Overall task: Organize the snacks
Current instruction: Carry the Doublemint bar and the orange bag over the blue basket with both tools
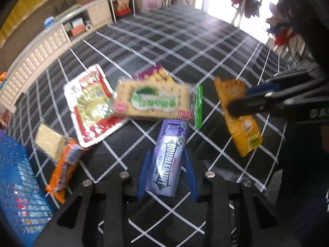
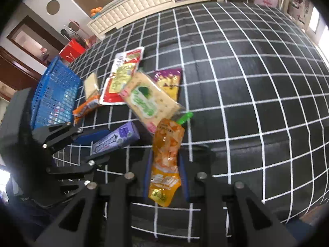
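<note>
My left gripper [image 1: 166, 160] is shut on a purple Doublemint gum pack [image 1: 167, 158], which also shows in the right wrist view [image 2: 115, 141]. My right gripper [image 2: 165, 160] is shut on an orange snack pouch [image 2: 165, 164], seen in the left wrist view [image 1: 238, 115] too. A cracker pack with a green label [image 1: 153, 100] lies on a purple-yellow bag [image 2: 169, 81]. A red-white snack bag [image 1: 90, 105] and an orange wafer pack [image 1: 61, 162] lie to the left. A blue basket [image 2: 54, 94] stands at the far left.
Everything lies on a black cloth with white grid lines [image 2: 246, 103]. A cream padded bench [image 2: 135, 4] and shelves with boxes [image 1: 79, 25] stand beyond the far edge. A red box [image 2: 72, 50] sits behind the basket.
</note>
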Tool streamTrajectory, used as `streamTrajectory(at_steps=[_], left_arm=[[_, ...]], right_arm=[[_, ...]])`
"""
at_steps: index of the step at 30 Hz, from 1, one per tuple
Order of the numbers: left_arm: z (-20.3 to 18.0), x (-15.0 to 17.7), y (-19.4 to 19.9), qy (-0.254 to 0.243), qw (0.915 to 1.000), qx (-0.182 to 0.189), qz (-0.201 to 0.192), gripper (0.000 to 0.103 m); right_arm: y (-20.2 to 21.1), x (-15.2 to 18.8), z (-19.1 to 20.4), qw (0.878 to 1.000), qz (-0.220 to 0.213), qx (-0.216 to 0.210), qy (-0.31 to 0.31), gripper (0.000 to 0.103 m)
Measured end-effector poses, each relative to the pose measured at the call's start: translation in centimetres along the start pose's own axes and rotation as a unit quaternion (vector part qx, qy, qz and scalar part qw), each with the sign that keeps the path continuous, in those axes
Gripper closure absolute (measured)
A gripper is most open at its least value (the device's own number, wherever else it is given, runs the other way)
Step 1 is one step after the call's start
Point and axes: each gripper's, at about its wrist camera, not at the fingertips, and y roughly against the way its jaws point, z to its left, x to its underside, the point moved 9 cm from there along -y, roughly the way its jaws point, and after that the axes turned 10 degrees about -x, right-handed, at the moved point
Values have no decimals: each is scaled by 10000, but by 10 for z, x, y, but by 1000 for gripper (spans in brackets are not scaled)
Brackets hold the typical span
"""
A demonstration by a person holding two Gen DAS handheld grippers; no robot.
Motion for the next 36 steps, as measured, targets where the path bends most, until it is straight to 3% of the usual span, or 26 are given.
streamTrajectory(at_steps=[9,17,30,36], left_arm=[[39,-4,82,530,9948,-347,-796,73],[100,15,142,942,9853,-899,-1109,73],[211,77,198,1647,9671,-1731,-870,74],[243,101,196,1938,9615,-1815,-705,74]], right_arm=[[20,-18,61,9987,-246,-112,436,74],[25,-37,140,9930,-386,-388,1051,74],[-16,-57,270,9766,-225,-1058,1856,74],[-40,-64,309,9698,-60,-1158,2145,74]])
